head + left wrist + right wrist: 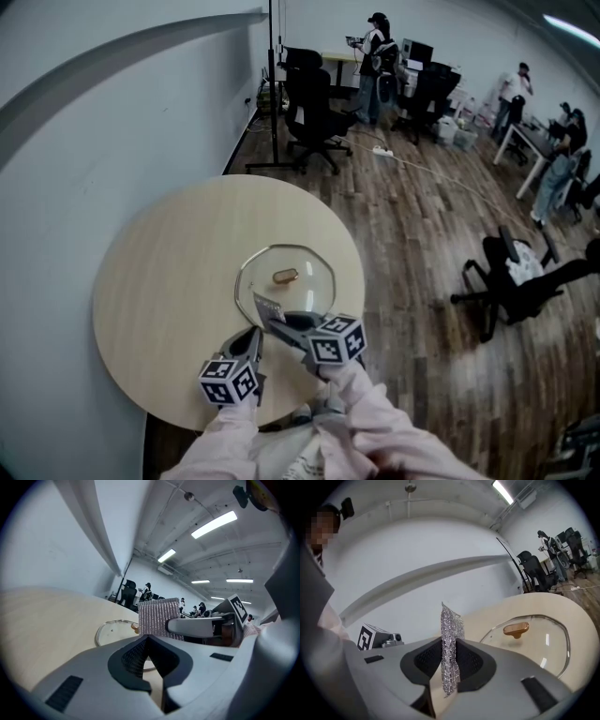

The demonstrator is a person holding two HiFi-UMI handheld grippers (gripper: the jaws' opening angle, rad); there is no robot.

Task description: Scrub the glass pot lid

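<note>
A glass pot lid with a brown knob lies flat on the round wooden table. My right gripper is shut on a silvery mesh scrubbing cloth, held upright just above the lid's near rim. The same cloth shows in the left gripper view, in front of the lid. My left gripper sits at the near left of the lid, jaws together with nothing between them. In the right gripper view the lid and its knob lie to the right.
A white wall runs along the table's left side. Wooden floor lies to the right. Black office chairs and several people stand far off at the back. Another chair is at the right.
</note>
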